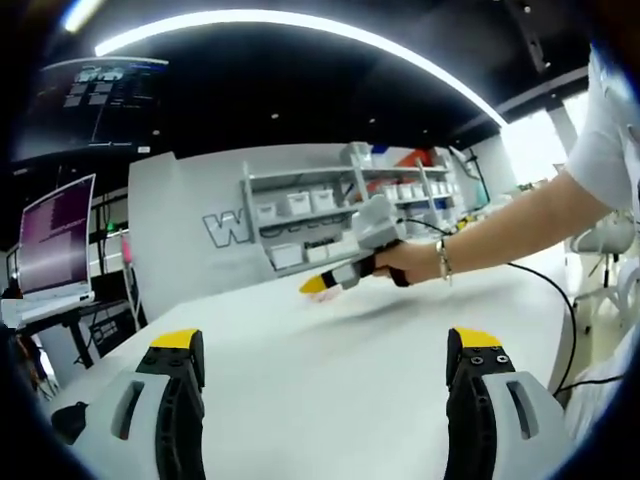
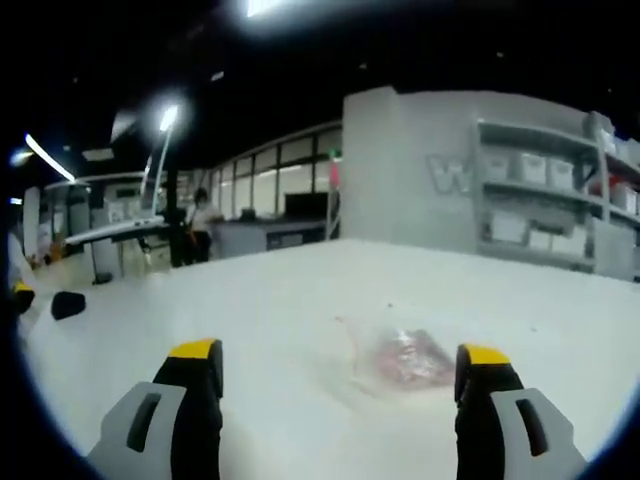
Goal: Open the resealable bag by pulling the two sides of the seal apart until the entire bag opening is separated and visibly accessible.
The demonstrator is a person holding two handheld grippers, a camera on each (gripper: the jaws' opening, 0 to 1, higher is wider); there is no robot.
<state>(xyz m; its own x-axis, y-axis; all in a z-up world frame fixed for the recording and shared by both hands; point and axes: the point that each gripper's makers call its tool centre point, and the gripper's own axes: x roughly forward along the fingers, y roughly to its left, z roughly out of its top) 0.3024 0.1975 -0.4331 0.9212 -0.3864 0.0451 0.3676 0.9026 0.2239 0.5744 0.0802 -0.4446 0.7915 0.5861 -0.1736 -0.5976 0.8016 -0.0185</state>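
A clear resealable bag (image 2: 402, 358) with pinkish contents lies flat and blurred on the white table (image 2: 250, 320), just ahead of my right gripper (image 2: 340, 352) and nearer its right jaw. That gripper's yellow-tipped jaws stand wide apart with nothing between them. In the left gripper view, a person's hand (image 1: 405, 262) holds the right gripper (image 1: 345, 272) low over the table's far side. My left gripper (image 1: 325, 340) is open and empty above the white table (image 1: 320, 390). Whether the bag's seal is closed is too blurred to tell.
Grey shelves (image 1: 310, 215) with white bins stand behind the table. A monitor (image 1: 55, 240) sits on a desk at the left. A black cable (image 1: 560, 300) trails across the table's right side. In the right gripper view, a person (image 2: 200, 225) stands far back by desks.
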